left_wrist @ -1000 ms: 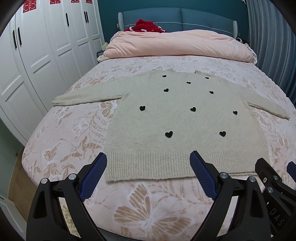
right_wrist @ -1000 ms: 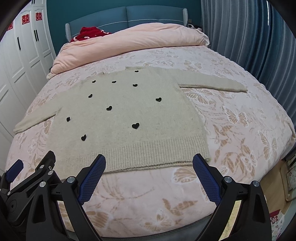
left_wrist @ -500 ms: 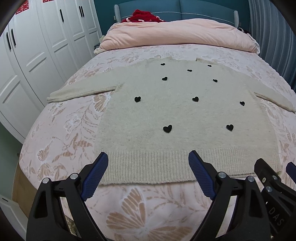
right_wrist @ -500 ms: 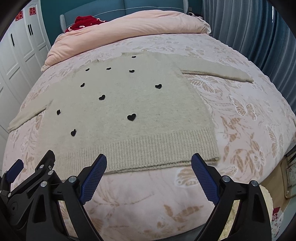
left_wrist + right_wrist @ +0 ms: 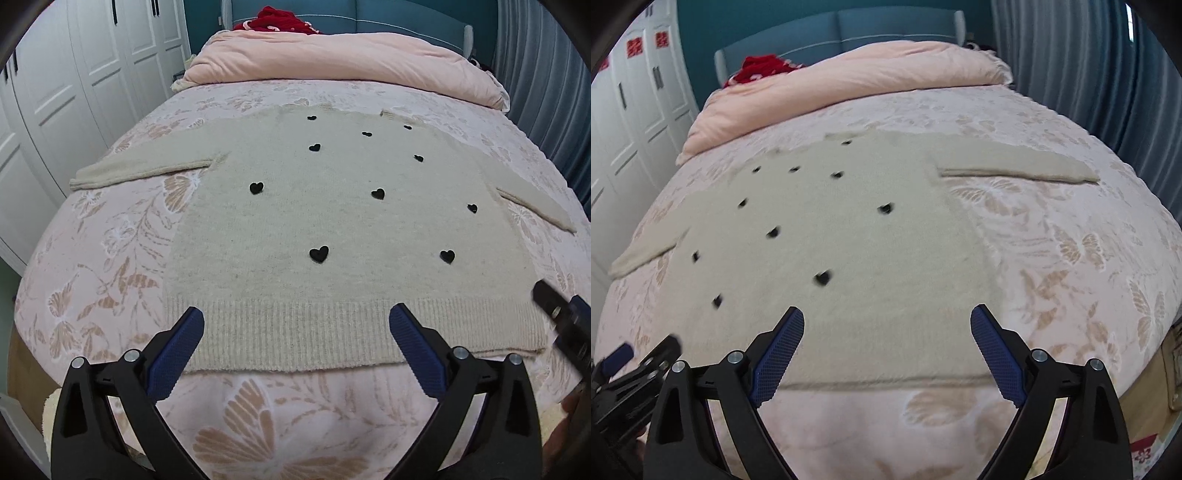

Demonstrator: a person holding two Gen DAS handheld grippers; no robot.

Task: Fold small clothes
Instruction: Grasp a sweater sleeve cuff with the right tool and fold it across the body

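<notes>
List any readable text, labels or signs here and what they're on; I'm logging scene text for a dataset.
"囍": red double-happiness signs on the white wardrobe doors, right wrist view.
Red paper with white flowers at the bed's foot: no text readable.
Sweater: only black hearts, no words.
Left gripper and right gripper: no readable marking.

Your right wrist view was motion-blurred: the black hearts (image 5: pixel 822 278) on the sweater (image 5: pixel 849 258) smeared to shapeless dots and its ribbed hem lost texture. In your left wrist view the right gripper (image 5: pixel 565 325) was blurred and cut off at the edge. The red item (image 5: pixel 280 22) behind the quilt (image 5: pixel 332 62) stayed unidentifiable.
</notes>
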